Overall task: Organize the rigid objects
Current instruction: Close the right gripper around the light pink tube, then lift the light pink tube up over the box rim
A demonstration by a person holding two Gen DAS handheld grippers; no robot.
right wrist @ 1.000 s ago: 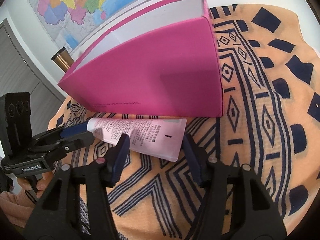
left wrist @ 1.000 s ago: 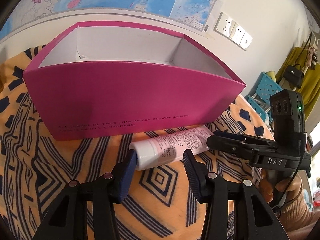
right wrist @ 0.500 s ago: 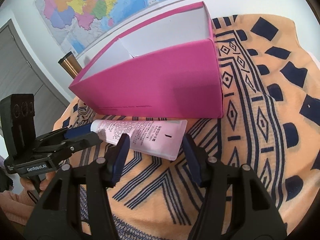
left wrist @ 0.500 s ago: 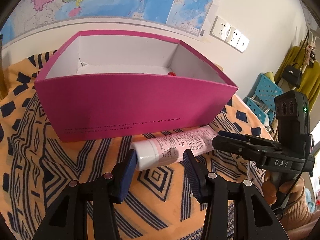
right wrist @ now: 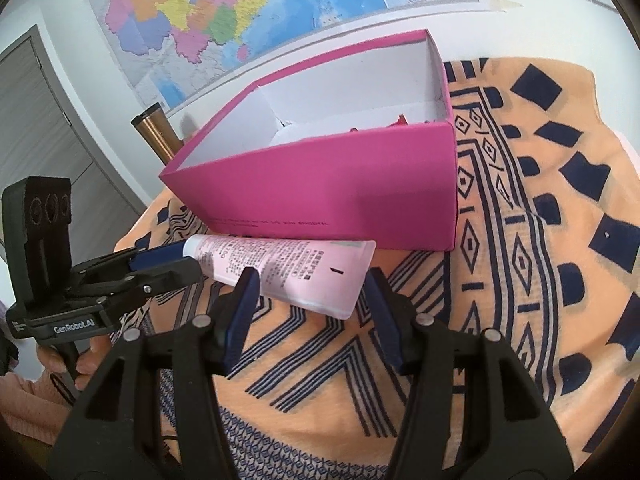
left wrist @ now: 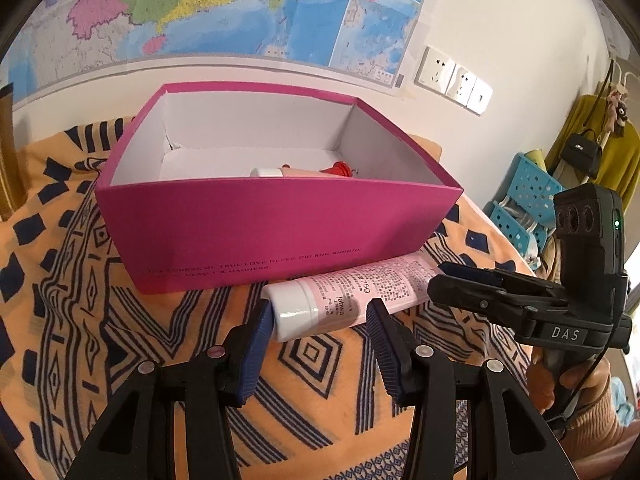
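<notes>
One pink plastic tube with a white cap (left wrist: 352, 292), lying along the front wall of the open magenta cardboard box (left wrist: 280, 232), above the orange patterned cloth (left wrist: 80, 320). Left claw (left wrist: 318, 320) parted about the cap end. Right claw (right wrist: 312, 292) parted about the flat crimped end. Gripping or merely flanking: cannot tell.

Both grippers are black plastic with ribbed blue finger pads (left wrist: 253, 354) and silver screws. The right gripper (left wrist: 444, 280) reads "DAS"; the left gripper (right wrist: 176, 264) reads "GenRobot.AI". Peach sleeves cover the wrists.
</notes>
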